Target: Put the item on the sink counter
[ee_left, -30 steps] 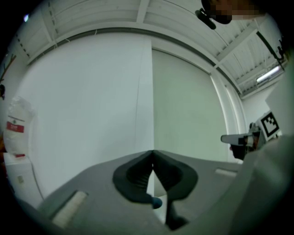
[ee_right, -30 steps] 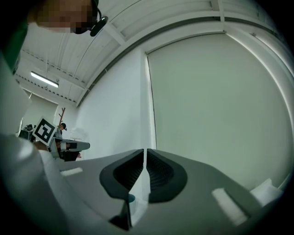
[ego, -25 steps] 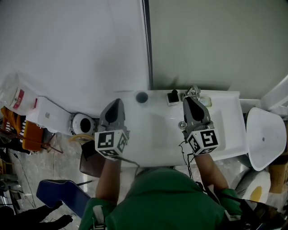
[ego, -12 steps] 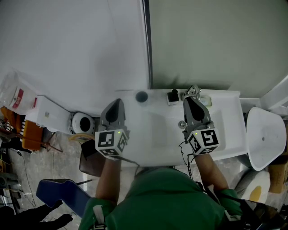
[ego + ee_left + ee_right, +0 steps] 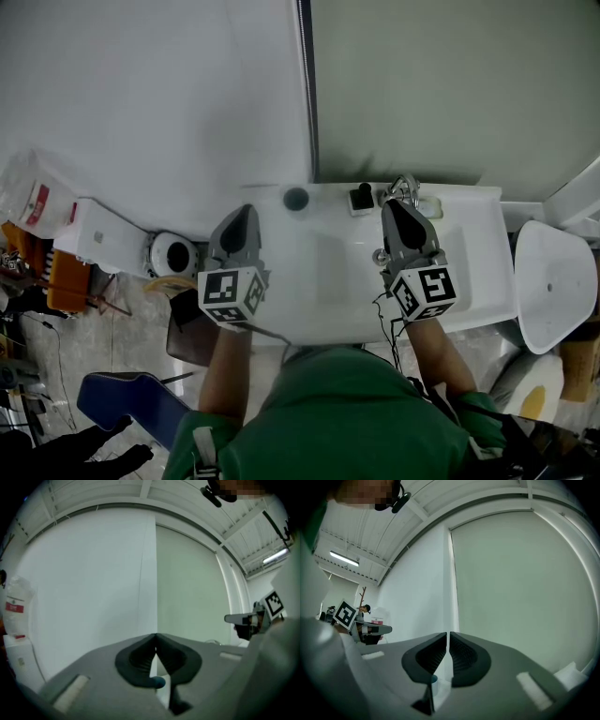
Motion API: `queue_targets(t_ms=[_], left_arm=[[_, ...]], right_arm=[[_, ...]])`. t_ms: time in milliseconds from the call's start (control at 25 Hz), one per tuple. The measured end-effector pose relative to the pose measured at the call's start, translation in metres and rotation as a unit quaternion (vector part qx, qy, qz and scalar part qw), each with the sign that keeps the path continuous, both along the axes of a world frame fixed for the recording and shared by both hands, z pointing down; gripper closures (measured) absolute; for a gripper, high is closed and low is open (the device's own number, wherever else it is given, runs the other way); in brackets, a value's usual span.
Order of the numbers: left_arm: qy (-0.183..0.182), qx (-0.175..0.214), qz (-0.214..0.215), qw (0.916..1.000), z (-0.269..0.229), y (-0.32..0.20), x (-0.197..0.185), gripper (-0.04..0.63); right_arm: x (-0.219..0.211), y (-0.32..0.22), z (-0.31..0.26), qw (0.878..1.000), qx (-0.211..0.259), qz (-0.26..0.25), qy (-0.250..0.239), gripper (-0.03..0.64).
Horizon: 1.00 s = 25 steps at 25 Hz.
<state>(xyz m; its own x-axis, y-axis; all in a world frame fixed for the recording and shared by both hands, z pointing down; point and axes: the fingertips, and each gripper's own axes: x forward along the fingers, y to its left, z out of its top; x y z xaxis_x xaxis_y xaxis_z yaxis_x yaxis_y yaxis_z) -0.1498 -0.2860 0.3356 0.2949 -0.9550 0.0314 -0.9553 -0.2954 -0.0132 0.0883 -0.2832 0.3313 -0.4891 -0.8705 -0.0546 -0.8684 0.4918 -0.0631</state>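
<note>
Looking down: white sink [image 5: 328, 314] at frame centre, against wall. At sink's left edge, left gripper [image 5: 241, 214] clenched, jaws tip to tip, empty. Centre-right, right gripper [image 5: 394, 208] closed to thin slit, nothing between. On sink's back ledge, upper centre: dark round object [image 5: 296, 200], small black object [image 5: 360, 201], faucet [image 5: 404, 190] by right gripper's tip. Cannot tell which is task's item.
</note>
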Motion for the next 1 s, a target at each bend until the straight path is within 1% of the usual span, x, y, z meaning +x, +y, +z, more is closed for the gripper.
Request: queue_targets(t_ms=[520,1000], left_arm=[[-0.002,-0.004,0.007,1.0000,0.004,-0.001,-0.002,0.597],[0.006,-0.004,0.013,0.9999,0.012,0.001,-0.009,0.597]], right_arm=[[-0.006,0.003,0.000,1.000,0.002,0.001,0.002,0.598],[-0.012,0.008,0.002,1.000,0.000,0.007,0.006,0.598]])
